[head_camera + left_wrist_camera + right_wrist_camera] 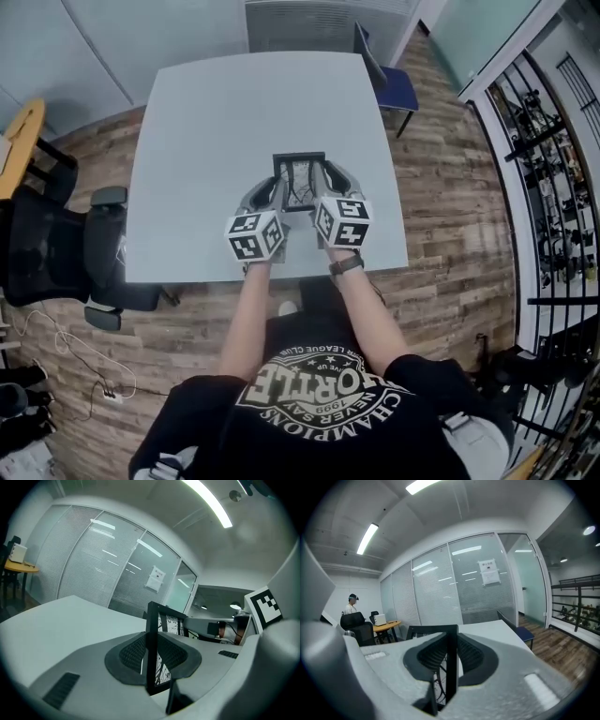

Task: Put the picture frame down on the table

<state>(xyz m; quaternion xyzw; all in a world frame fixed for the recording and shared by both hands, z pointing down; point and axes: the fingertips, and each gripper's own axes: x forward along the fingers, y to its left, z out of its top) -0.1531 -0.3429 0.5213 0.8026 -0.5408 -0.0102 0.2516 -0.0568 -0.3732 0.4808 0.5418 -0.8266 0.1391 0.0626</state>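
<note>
- Gripping the picture frame (298, 178) by its left edge, my left gripper (272, 195) is clenched on it.
- My right gripper (328, 192) pinches the right edge, over the table (216, 122).

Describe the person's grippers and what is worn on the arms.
Both the left gripper and right gripper are light grey with broad curved jaws, black ribbed pads and a white cube bearing black square markers. A dark wristwatch is on the right wrist; black short-sleeved T-shirt.

The picture frame (299, 161) is partly hidden by left gripper (273, 190) and right gripper (329, 186).
</note>
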